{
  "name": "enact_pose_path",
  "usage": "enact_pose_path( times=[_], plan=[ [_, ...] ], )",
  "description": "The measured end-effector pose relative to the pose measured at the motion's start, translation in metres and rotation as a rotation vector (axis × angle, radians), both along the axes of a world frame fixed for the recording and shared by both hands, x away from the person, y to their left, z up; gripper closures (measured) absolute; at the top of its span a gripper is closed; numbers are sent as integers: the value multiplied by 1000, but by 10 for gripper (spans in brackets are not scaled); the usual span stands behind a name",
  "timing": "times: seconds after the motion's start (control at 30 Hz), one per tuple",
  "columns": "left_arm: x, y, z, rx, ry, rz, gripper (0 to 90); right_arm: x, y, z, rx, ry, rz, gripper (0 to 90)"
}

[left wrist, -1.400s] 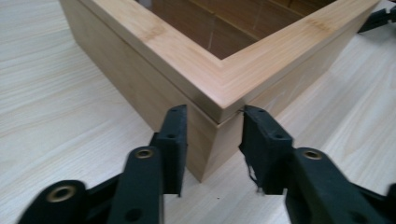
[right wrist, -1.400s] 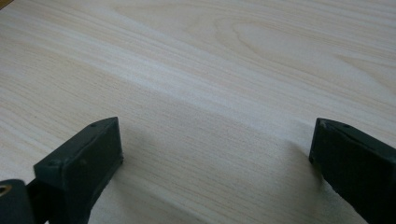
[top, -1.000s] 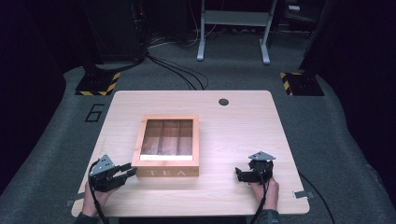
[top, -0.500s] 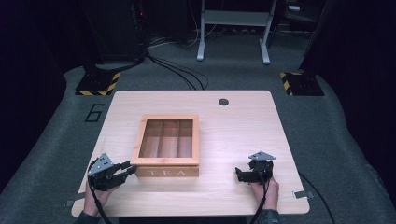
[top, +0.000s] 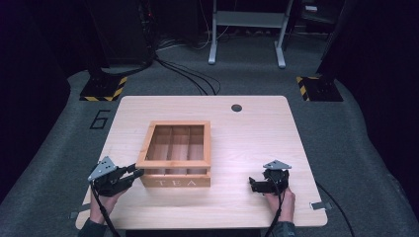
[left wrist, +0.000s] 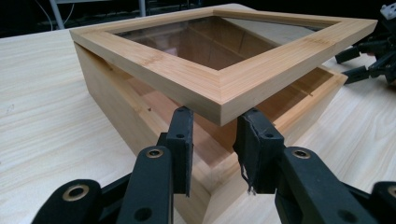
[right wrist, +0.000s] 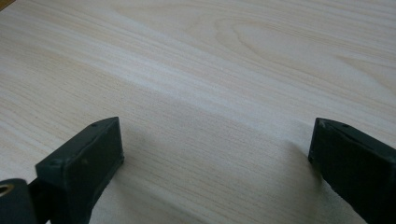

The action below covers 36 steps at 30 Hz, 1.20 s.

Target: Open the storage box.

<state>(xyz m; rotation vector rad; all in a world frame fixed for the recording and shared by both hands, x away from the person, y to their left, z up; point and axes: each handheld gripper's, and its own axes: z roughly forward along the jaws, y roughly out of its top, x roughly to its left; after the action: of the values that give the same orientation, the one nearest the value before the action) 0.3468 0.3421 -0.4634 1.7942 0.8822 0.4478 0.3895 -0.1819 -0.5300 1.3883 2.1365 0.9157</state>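
A wooden tea box [top: 178,181] with "TEA" on its front wall stands on the table [top: 247,138]. Its glass-paned framed lid [top: 173,164] is raised a little at the front. In the left gripper view the lid [left wrist: 219,88] hovers above the box body [left wrist: 107,93], its near corner resting on my left gripper's [left wrist: 215,135] two tips. The jaws are a little apart under that corner. In the high view my left gripper [top: 137,173] touches the box's front left corner. My right gripper [top: 252,185] lies open on bare table to the box's right, its jaws [right wrist: 215,154] wide apart with nothing between them.
Inside the box are wooden dividers forming three compartments [top: 179,143]. A round cable hole [top: 236,107] sits near the table's far edge. My right gripper [left wrist: 373,60] also appears past the box in the left gripper view. Cables and stands lie on the floor beyond.
The lid's front edge has risen slightly off the box at my left gripper's tips. The right gripper has stayed still.
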Motion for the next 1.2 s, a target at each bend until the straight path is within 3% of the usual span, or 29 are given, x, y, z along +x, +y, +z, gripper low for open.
enact_pose_path(
  times=[0.13,0.17,0.33,0.6,0.77,0.93,1.2],
  plan=[
    [3,-3,1,24,3,-4,667,0,0,0,1,0,0,25],
    [3,-5,2,7,-5,6,666,0,0,0,2,0,1,25],
    [4,-6,6,-2,-33,17,667,0,0,0,0,0,3,27],
    [9,-14,9,-19,-50,-14,665,0,0,0,1,0,2,29],
    [11,-17,12,-34,-72,-1,662,0,0,0,0,0,3,29],
    [13,-18,22,-26,-101,7,663,0,0,0,1,0,4,30],
    [20,-22,35,-14,-113,3,664,0,0,0,1,0,3,30]
  ],
)
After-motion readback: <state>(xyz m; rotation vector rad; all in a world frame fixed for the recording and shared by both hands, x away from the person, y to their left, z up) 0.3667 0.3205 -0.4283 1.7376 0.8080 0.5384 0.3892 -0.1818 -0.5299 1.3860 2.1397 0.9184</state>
